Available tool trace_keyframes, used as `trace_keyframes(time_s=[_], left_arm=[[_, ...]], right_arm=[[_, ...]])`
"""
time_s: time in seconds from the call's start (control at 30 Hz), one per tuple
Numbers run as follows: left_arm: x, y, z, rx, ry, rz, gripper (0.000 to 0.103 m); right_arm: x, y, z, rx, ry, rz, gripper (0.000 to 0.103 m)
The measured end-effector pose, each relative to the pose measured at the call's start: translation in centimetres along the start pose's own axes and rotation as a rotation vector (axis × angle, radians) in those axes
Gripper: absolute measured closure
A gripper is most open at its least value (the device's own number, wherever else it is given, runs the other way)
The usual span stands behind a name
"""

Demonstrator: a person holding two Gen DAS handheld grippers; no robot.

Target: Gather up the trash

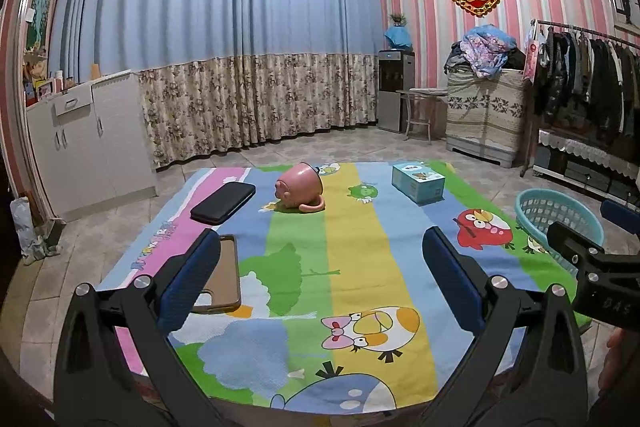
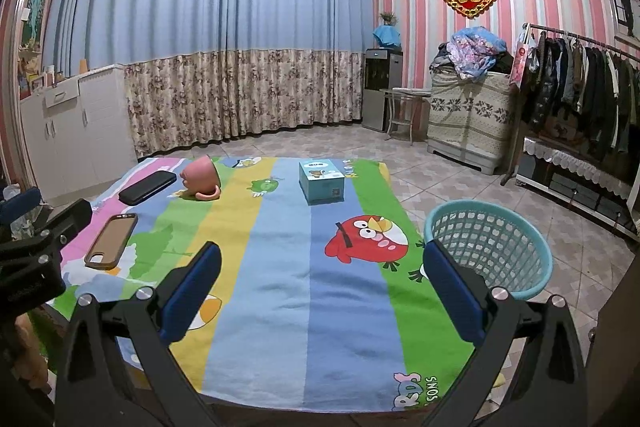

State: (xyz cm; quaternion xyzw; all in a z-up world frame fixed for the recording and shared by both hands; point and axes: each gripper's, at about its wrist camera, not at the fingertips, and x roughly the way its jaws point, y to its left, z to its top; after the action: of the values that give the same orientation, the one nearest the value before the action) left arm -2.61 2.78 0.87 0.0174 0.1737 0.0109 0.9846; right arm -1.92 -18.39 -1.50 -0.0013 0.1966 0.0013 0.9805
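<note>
Left claw (image 1: pixel 320 275): hanging spread, empty, over the cartoon mat (image 1: pixel 360 259). Right claw (image 2: pixel 322 283): likewise spread, empty. Trash candidates: tipped pink cup (image 1: pixel 300 191), small box (image 1: pixel 418 182), lying far across; basket (image 2: pixel 490 247) waiting right. Approach low, straddling.

On the mat (image 2: pixel 280 267), the box (image 2: pixel 322 182) sits at twelve o'clock, the cup (image 2: pixel 200 179) (tipped over) and two phones at ten, the basket (image 2: pixel 490 251) off-mat at two.
</note>
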Motion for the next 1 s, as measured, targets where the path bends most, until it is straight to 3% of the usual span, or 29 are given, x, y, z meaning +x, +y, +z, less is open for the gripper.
trace_keyframes(time_s=[1.0], left_arm=[[0.4, 0.25, -0.14, 0.008, 0.0, 0.035, 0.005]], right_arm=[[0.86, 0.64, -0.77, -0.015, 0.003, 0.014, 0.004]])
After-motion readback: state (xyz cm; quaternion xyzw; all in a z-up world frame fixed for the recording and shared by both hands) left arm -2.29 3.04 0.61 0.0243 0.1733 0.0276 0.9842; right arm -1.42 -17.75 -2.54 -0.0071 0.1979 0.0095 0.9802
